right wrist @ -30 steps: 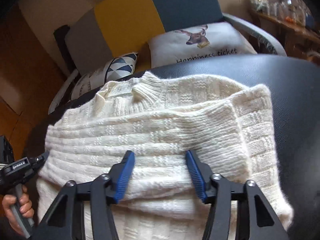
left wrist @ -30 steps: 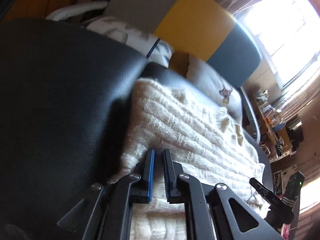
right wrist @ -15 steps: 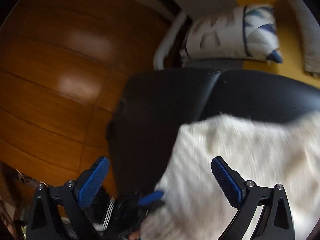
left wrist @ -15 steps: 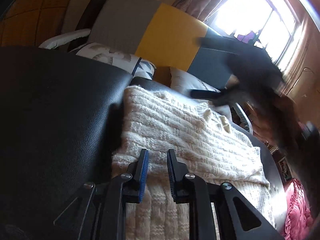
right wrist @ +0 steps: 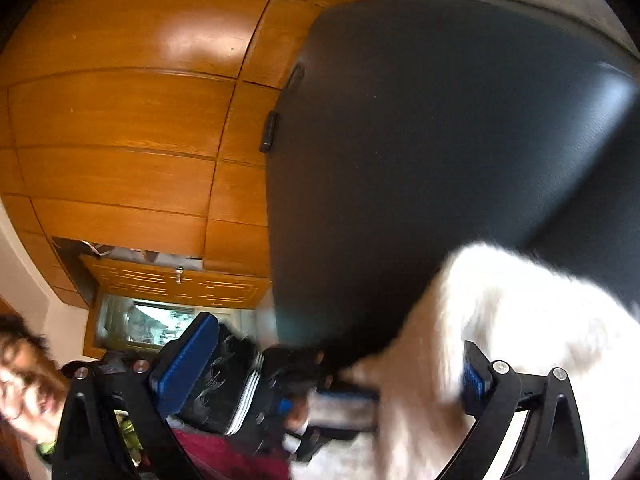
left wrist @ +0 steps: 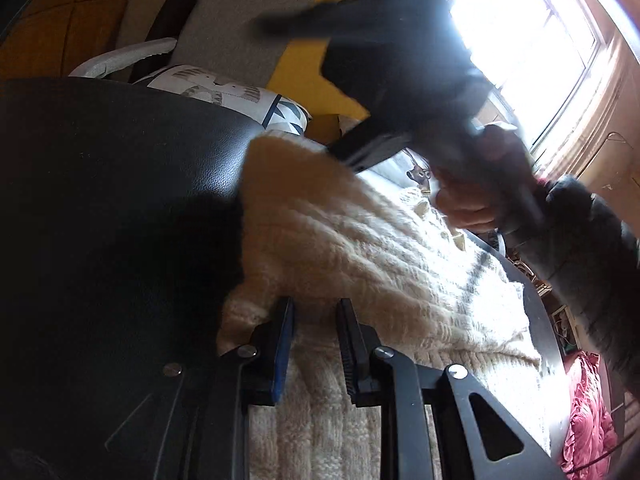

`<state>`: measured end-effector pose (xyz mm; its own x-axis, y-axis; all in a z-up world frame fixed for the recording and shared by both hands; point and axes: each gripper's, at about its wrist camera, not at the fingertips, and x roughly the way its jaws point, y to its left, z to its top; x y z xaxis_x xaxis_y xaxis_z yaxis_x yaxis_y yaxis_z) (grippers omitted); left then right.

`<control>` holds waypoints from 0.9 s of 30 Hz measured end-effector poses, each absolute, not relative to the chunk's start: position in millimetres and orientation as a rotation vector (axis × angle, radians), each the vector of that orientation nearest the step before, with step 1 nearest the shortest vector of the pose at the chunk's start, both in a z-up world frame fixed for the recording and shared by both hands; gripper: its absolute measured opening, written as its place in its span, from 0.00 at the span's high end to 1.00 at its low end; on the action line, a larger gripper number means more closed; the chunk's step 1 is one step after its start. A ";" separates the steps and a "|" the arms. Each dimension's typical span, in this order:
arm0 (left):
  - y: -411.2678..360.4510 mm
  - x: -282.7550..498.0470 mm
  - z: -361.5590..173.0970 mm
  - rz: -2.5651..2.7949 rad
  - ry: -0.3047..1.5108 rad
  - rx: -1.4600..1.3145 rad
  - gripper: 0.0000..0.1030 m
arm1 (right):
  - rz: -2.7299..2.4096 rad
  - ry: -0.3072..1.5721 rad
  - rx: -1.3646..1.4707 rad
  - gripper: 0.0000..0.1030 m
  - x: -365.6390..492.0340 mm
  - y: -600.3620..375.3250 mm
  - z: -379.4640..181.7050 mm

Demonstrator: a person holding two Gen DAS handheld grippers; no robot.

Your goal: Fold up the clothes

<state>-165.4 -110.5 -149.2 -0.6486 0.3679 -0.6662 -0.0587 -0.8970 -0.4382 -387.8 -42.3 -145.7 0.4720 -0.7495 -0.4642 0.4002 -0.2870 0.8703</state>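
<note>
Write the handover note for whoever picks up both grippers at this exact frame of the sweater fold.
Left gripper: jaws part open around the near left edge of the cream sweater; a firm grip cannot be confirmed.
Right gripper: wide open, holding nothing, swung across over the sweater's left corner, blurred.
Sweater lies on the black padded surface, its upper part already folded down in a band.
Left to do: grip the left side and fold it inward, then finish folding.

Both tools [left wrist: 314, 344] [right wrist: 332, 364] apart-jawed, empty
</note>
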 end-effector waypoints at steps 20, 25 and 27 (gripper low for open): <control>-101.5 -190.4 -141.9 2.674 -0.362 -1.249 0.79 | -1.485 -0.659 1.409 0.00 -320.8 79.1 -139.0; -93.6 -183.0 -131.2 2.704 -0.300 -1.214 0.79 | -1.684 -0.668 1.437 0.45 -317.7 106.5 -155.6; -91.3 -178.3 -123.0 2.718 -0.281 -1.181 0.79 | -1.727 -0.694 1.410 0.40 -308.0 119.3 -144.9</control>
<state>-178.3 -91.3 -123.0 -0.6739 0.2246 -0.7038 -0.0756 -0.9686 -0.2367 -308.0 119.3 -144.9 -0.0752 -0.8377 -0.5410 0.2305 -0.5424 0.8078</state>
